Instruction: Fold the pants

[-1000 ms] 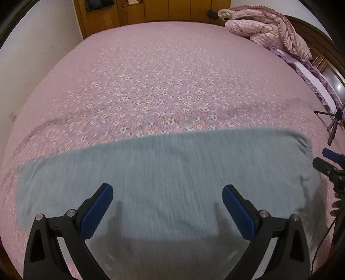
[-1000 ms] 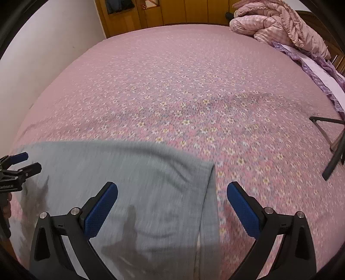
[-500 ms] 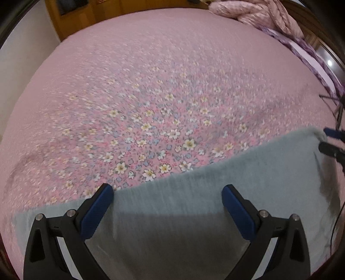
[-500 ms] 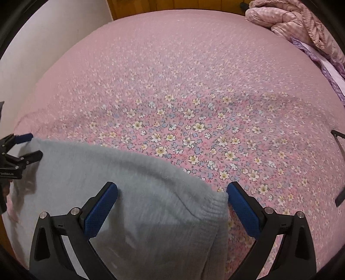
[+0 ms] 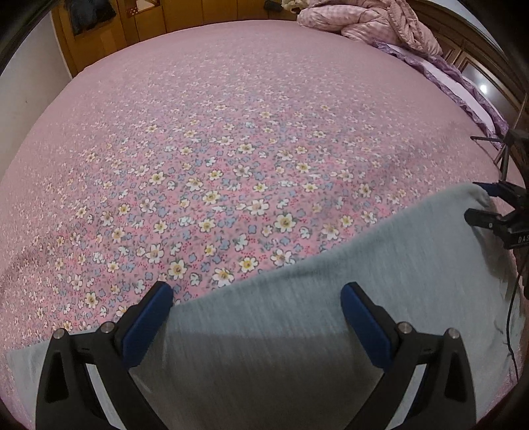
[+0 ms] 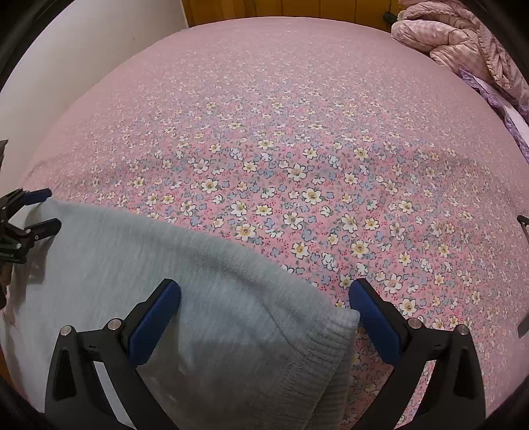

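Grey knit pants point(image 5: 297, 330) lie flat along the near edge of a pink floral bed point(image 5: 231, 132). My left gripper point(image 5: 258, 317) is open, low over the pants' far edge. My right gripper point(image 6: 264, 311) is open over the pants point(image 6: 198, 297) at their right end, where a ribbed band point(image 6: 317, 360) shows; its right finger is beside the band's corner. Each gripper shows in the other's view: the right one point(image 5: 496, 211) at the pants' right corner, the left one point(image 6: 26, 215) at the left.
A bunched pink quilt point(image 5: 370, 23) lies at the bed's far right corner. A purple ruffled pillow edge point(image 5: 463, 79) runs along the right side. Wooden cabinets point(image 5: 132, 20) stand behind the bed. A tripod point(image 5: 502, 149) stands at the right.
Both grippers have moved down and forward over the pants toward their far edge. The pants now fill less of each view. Both stay open.
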A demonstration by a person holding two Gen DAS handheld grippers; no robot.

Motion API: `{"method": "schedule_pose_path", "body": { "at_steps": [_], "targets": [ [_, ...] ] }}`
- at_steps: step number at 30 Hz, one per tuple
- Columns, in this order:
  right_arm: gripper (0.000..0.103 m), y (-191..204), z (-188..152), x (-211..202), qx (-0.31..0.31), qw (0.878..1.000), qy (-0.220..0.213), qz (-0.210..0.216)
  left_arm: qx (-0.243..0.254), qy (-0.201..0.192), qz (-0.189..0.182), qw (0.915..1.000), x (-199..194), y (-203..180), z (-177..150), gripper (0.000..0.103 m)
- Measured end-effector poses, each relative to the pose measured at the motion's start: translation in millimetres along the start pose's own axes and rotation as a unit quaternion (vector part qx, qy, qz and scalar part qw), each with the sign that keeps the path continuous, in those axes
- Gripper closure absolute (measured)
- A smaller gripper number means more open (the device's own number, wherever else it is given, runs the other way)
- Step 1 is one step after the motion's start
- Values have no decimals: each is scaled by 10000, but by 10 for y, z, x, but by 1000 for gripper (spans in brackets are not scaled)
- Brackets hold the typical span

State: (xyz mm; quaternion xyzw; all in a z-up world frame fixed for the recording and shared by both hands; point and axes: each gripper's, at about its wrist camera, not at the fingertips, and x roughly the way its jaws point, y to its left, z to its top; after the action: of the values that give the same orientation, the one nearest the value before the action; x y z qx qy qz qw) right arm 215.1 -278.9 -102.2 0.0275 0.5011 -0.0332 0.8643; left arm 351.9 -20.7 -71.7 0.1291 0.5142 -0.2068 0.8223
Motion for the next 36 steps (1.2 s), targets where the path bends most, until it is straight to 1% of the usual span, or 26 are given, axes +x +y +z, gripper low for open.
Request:
{"method": "schedule_pose_path", "body": {
  "at_steps": [1,2,3,4,5,6,7,8,9,10,11,12,13,14,17,20,25,27,30,36],
  "targets": [
    [2,-23,-7,-35,13,10000,17,-19,-16,-41,34,10000,-5,-3,-11,0],
    [9,-25,-7,-64,12,10000,28,-23,-35,-68,83,9999,-18,-6,-25,0],
    [14,-35,-1,-98,13,10000,25,-32,-49,-90,146,9998,-27,-32,-41,3],
    [24,-53,4,-133,28,10000,21,-12,-55,-110,147,9998,-49,-52,-54,5],
    [37,-73,7,-167,45,10000,22,23,-50,-135,108,9998,-75,-80,-76,14],
    [44,-92,26,-208,55,10000,33,42,-21,-153,67,9999,-112,-115,-80,24],
    [58,-115,22,-238,79,9999,36,93,54,-178,32,9998,-143,-154,-93,30],
    [70,-138,17,-266,112,9997,43,194,109,-193,14,9998,-175,-198,-103,44],
    [73,-156,15,-304,160,9994,48,314,176,-205,-35,9996,-201,-239,-111,61],
    [76,-161,14,-343,207,9990,42,406,212,-204,-47,9996,-221,-288,-105,69],
    [76,-173,1,-384,232,9987,2,443,230,-203,-36,9995,-240,-336,-102,81],
    [76,-163,-5,-459,211,9988,-53,438,229,-207,8,9995,-248,-358,-109,91],
    [77,-146,-23,-533,177,9988,-120,443,221,-217,46,9995,-268,-370,-114,93],
    [77,-136,-38,-602,146,9987,-184,452,197,-244,17,9995,-300,-380,-126,97],
    [77,-125,-142,-835,82,9982,-325,494,53,-367,-28,9993,-446,-379,-184,98],
    [77,-110,-312,-1166,6,9972,-502,556,-113,-588,-104,9982,-683,-354,-261,99],
    [77,51,-526,-1532,-165,9955,-713,607,-291,-894,-119,9955,-1123,-456,-482,99],
    [77,111,-603,-1586,-245,9951,-760,590,-379,-958,-138,9946,-1260,-530,-551,99],
    [77,199,-803,-1715,-359,9944,-801,582,-529,-1062,-195,9927,-1462,-584,-749,99],
    [77,348,-1133,-1783,-472,9945,-743,571,-738,-1193,-251,9898,-1766,-748,-1166,99]
  ]
}}
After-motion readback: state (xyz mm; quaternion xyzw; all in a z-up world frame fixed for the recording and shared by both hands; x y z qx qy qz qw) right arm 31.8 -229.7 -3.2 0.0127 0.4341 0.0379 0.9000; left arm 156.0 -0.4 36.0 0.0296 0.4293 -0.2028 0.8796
